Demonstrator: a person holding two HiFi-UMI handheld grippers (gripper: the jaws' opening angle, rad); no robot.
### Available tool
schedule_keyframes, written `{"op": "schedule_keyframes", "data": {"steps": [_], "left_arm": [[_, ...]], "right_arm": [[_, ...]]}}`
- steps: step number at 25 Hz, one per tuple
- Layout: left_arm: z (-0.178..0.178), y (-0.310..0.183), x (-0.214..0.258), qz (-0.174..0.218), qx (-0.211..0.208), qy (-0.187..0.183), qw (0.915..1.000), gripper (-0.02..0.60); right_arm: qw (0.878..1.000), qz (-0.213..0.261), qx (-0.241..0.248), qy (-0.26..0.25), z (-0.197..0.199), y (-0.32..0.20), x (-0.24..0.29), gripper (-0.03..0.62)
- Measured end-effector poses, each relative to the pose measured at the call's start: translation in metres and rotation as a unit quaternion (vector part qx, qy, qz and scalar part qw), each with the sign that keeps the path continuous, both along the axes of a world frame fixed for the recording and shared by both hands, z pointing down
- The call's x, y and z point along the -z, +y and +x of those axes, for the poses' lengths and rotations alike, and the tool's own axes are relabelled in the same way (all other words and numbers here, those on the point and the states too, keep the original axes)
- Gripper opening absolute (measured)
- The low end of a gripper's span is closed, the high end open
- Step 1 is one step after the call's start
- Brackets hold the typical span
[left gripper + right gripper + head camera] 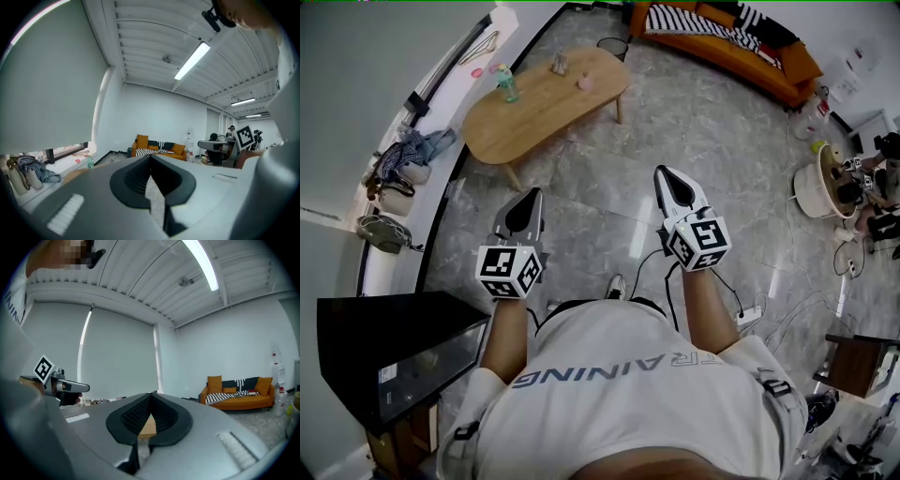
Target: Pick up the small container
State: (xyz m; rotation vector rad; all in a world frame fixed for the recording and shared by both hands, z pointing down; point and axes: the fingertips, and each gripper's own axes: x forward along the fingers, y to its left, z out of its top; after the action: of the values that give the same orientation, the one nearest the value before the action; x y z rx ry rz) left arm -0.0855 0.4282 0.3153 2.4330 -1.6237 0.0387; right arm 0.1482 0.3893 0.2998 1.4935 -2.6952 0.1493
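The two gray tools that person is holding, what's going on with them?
A person stands on the floor, a way back from the wooden table, with a tool in each hand. The left tool and the right tool are both shut, hold nothing and point toward the table. A green bottle, a small pink thing and another small item sit on the table, untouched. Nothing has been picked up yet.
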Motion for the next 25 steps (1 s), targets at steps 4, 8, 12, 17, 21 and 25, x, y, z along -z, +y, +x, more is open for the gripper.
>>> {"op": "schedule_keyframes", "data": {"steps": [4,8,12,17,21,25], "left_arm": [[0.011,-0.008,0.001,-0.001,0.004,0.000,1.0000,0.000],[0.028,-0.017,-0.006,-0.006,0.014,-0.003,0.9999,0.000],[0.050,-0.030,-0.011,-0.006,0.024,-0.008,0.9997,0.000],[0.065,-0.050,-0.013,-0.011,0.026,-0.013,0.9995,0.000],[0.072,-0.076,-0.016,-0.018,0.018,-0.014,0.9996,0.000],[0.085,-0.114,-0.021,-0.014,-0.005,-0.011,0.9998,0.000]], "right_arm": [[1.000,-0.005,-0.008,-0.010,0.017,-0.009,-0.002,0.012],[1.000,-0.005,0.005,-0.015,0.033,-0.023,-0.006,0.012],[1.000,-0.007,0.018,-0.014,0.055,-0.041,-0.014,0.012],[0.999,-0.018,0.021,-0.024,0.072,-0.068,-0.023,0.012],[0.999,-0.023,0.021,-0.024,0.075,-0.091,-0.029,0.012],[0.999,-0.023,0.000,-0.030,0.090,-0.117,-0.034,0.012]]}}
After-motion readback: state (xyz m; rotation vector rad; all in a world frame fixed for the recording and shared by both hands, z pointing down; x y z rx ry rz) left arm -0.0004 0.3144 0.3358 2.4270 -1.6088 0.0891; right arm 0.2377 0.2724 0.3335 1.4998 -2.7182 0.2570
